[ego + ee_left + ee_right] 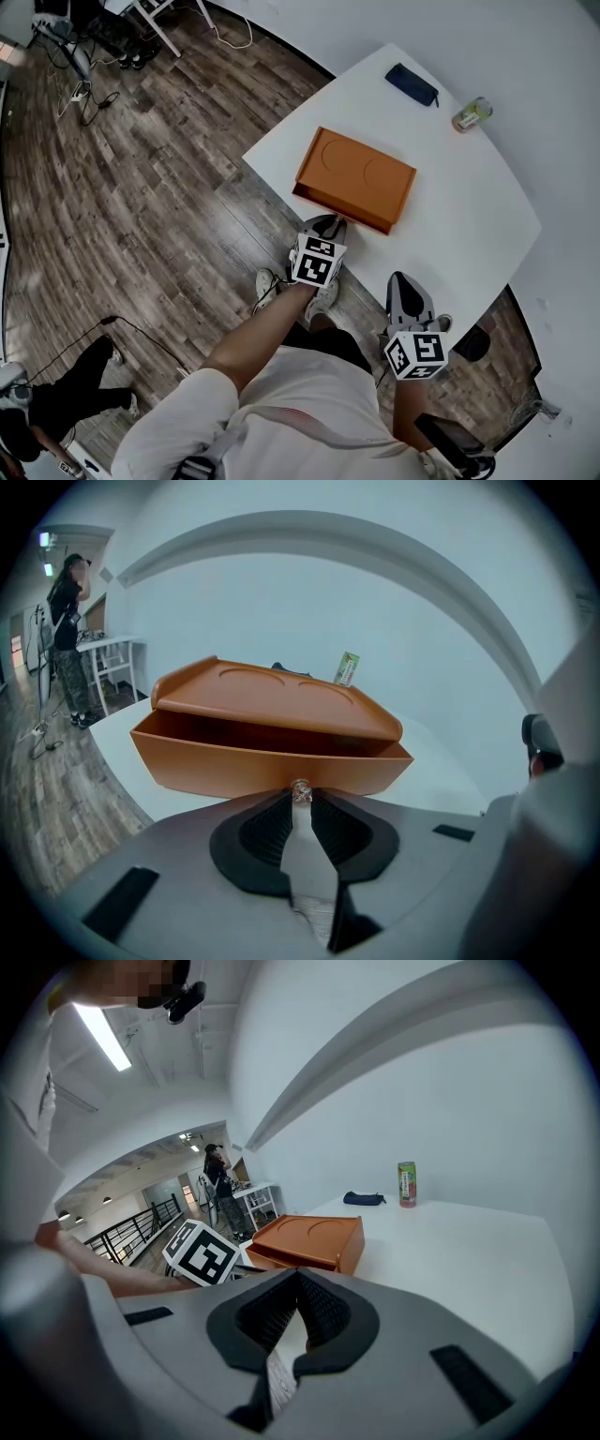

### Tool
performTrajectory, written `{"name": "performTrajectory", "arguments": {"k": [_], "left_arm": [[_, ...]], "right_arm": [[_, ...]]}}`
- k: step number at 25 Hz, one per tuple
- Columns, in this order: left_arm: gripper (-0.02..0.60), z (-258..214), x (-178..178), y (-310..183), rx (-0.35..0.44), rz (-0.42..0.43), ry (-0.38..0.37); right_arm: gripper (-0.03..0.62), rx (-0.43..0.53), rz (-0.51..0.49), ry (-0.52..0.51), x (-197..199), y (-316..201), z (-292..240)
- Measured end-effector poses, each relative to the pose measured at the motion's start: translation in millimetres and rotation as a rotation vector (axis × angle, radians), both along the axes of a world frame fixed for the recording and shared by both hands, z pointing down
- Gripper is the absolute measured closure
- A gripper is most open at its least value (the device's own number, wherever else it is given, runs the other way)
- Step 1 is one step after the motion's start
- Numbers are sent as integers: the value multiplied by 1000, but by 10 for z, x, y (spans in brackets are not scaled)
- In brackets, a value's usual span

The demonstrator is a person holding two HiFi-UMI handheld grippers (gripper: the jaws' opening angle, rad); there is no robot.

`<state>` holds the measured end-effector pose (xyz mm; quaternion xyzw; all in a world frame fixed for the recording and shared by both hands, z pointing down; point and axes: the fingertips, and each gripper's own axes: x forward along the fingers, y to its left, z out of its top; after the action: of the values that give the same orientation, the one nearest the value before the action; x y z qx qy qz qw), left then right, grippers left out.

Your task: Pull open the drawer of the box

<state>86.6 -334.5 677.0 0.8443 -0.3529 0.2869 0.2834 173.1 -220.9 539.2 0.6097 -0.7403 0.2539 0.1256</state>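
Note:
An orange box (361, 173) lies near the front edge of the white table (469, 225). Its drawer (262, 766) stands pulled out a little, so a dark gap shows under the lid (272, 691). My left gripper (323, 226) is at the middle of the drawer front, shut on the small clear knob (301, 790), which sits pinched between the pad tips. My right gripper (402, 279) hangs off the table's front edge, to the right of the box (314, 1237) and apart from it. Its jaws meet at the tips with nothing between them.
A dark blue pouch (412, 84) and a green can (472, 114) lie at the far side of the table. Wooden floor runs to the left of the table edge. A person (64, 621) stands by a small white table far back.

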Motion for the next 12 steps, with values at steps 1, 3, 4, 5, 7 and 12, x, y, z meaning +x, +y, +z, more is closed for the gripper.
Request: {"name": "performTrajectory", "arguments": {"k": [1,3,4,5,7,12], "left_arm": [[506,5,-11,21,0,-1,-1],[506,5,-26,81,-7,-3,0],[506,6,-34,109,-8,-4,0],[506,10,-44,135,-8,-5,0],[506,23,-73,184,-12,-9,-1],[506,58,-138,312,-22,-13,-10]], "right_arm": [[591,1,-2,0,-4,3,3],[591,3,-5,1,-14,14,6],[591,4,-8,1,-21,18,6],[591,6,-10,1,-29,19,2],[591,8,-16,1,-45,12,-13],[591,15,-26,0,-78,8,-27]]}}
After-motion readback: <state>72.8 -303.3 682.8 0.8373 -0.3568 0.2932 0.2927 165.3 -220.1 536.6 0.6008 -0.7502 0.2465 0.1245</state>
